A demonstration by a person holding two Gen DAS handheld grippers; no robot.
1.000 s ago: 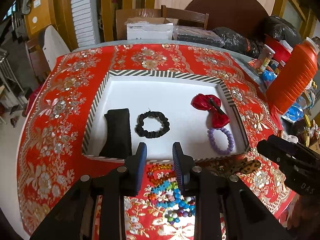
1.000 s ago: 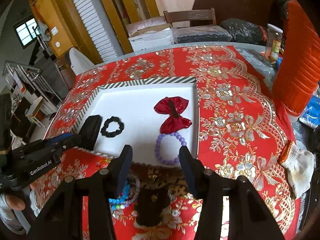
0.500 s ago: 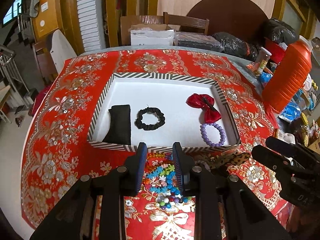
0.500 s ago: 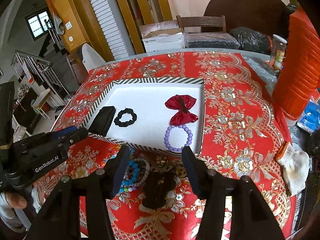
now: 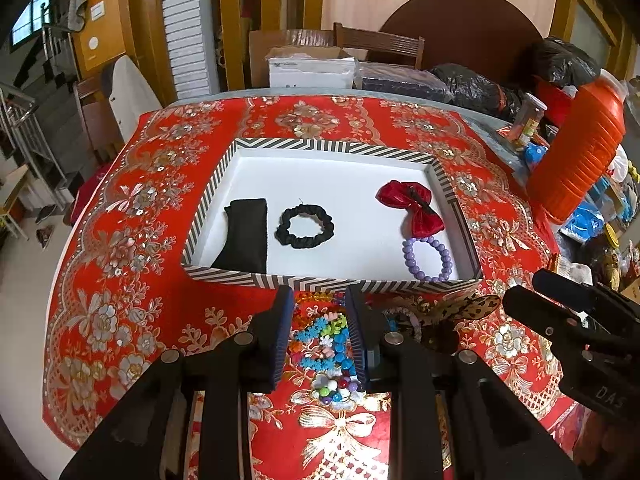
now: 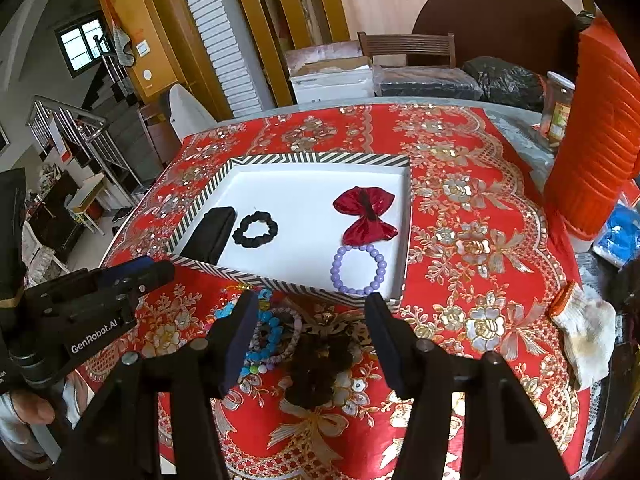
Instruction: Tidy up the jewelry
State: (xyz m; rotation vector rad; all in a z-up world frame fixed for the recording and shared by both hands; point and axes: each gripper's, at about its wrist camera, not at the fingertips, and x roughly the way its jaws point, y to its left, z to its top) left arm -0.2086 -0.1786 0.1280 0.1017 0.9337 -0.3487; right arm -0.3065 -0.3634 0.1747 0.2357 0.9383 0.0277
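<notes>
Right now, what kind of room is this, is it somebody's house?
Probably a home, in a lived-in dining or storage corner. A round table under a red floral tablecloth holds a striped tray, a wooden chair stands behind it, and a staircase with a metal railing rises at the left.

We read "GenRobot.AI" in white letters on the black body of the left gripper (image 6: 136, 280), at the near left in the right wrist view. On the right gripper (image 5: 532, 296), near right, we make out only "DAS".
</notes>
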